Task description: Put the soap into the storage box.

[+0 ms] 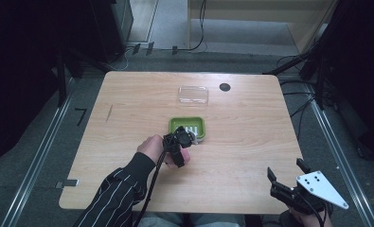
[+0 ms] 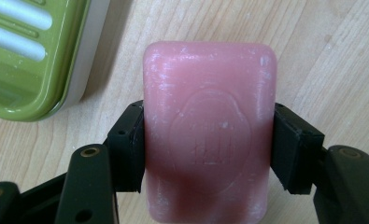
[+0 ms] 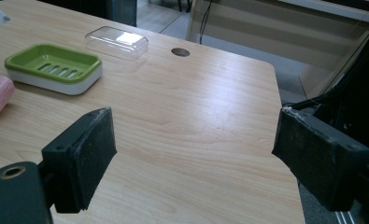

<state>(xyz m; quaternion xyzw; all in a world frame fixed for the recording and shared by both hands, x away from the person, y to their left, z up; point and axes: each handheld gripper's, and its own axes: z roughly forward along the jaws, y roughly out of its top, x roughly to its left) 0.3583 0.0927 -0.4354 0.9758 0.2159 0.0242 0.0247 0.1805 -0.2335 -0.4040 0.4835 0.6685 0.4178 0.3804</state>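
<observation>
— Soap [image 2: 209, 130] first: where does it sit against the left claw [image 2: 209, 149]?

— Right between the two jaws. The pink bar is clamped across its narrow width, one black pad pressed on each long side, with its far end reaching out past the pads over the worktop [image 2: 322, 51].

— And the dish?

— The green soap dish [image 1: 187, 126] stands near the middle of the worktop, just beyond the claw. In the left gripper view its corner lies off to the upper left of the bar, near but apart. From the high view the person's hand [image 1: 152, 147] holds the claw at the dish's near edge.

— Anything else on the worktop?

— A clear plastic lid [image 1: 193, 95] lies beyond the dish, toward the far edge, with a dark round hole [image 1: 225, 87] beside it.

— The other claw?

— The right claw [image 3: 194, 154] hangs at the near right corner, its jaws spread wide with nothing between them, well apart from the soap.
</observation>
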